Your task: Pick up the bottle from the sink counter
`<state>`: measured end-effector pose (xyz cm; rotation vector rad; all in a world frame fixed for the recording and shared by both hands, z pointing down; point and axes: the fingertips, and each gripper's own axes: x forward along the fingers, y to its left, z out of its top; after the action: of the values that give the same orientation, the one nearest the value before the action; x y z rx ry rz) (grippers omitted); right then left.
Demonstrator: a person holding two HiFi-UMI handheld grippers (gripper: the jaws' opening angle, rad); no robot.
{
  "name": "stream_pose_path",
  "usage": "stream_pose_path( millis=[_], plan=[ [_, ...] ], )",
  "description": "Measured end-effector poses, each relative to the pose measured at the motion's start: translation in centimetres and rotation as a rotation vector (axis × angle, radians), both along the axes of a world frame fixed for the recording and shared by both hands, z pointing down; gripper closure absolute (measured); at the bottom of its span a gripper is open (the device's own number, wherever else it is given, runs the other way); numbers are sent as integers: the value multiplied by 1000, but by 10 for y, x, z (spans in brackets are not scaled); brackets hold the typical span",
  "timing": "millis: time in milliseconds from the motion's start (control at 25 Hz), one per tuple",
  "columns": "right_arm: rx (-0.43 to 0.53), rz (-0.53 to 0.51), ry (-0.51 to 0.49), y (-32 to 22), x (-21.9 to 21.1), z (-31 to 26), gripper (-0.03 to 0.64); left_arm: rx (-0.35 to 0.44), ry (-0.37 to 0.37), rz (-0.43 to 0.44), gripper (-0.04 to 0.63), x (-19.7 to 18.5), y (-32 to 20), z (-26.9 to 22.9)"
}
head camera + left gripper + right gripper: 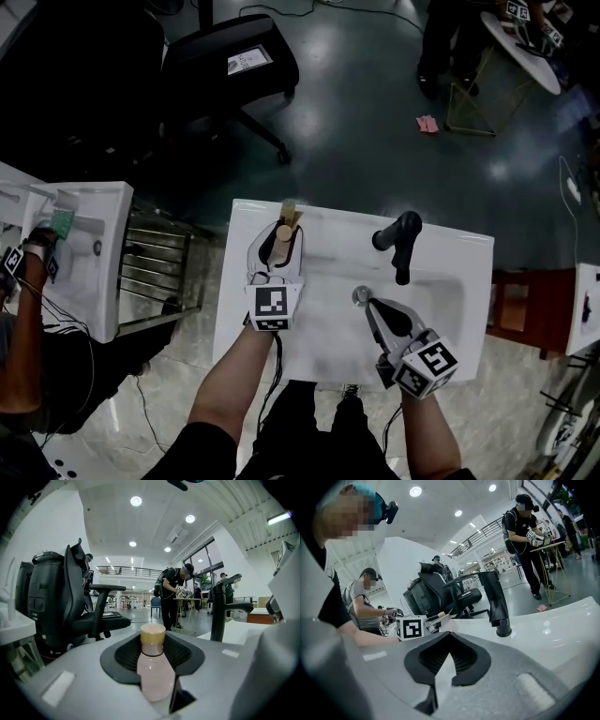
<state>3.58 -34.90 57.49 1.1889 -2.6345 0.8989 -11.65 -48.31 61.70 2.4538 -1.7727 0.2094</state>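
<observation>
Guessing I'm sitting right in the grasp step: left tongs (280, 232) are clamping the bottle (153, 677) at 11 o'clock on the sink surface (455, 253), right tongs (366, 302) are idling clenched on nothing, so next it's calling for a straight lift.

Bottle (154, 677) base — out of sight

Black faucet (398, 242) is seen with the metal drain (360, 295) near its spout. Black office chair (234, 70) is parked on the dark floor (375, 112) beyond. Pink scrap (427, 123) is left by a yellow-legged table (536, 67). Second basin (94, 225) is set at left, with a metal rack (155, 267) beside it.
</observation>
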Motion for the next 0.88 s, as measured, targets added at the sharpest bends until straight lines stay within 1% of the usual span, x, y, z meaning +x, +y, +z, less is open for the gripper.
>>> stream_pose_path(
  millis=[200, 320, 400, 560, 680, 800, 880],
  plan=[
    [-9, 2, 2, 2, -1, 5, 617, 33, 1, -13, 456, -1, 1, -2],
    [-13, -5, 21, 5, 0, 11, 617, 41, 2, -20, 456, -3, 1, -2],
    [-19, -4, 32, 5, 1, 15, 617, 40, 3, -24, 457, -3, 0, -2],
    [-17, 3, 12, 4, -2, 14, 617, 35, 4, -14, 457, -2, 0, -1],
    [-19, -5, 28, 4, -2, 14, 617, 26, 3, -12, 459, -3, 1, -1],
    [-14, -4, 12, 3, -3, 11, 617, 14, 5, -17, 459, -5, 2, -1],
    [-15, -6, 18, 3, -1, 12, 617, 7, 11, -18, 459, -7, 3, -1]
  ],
)
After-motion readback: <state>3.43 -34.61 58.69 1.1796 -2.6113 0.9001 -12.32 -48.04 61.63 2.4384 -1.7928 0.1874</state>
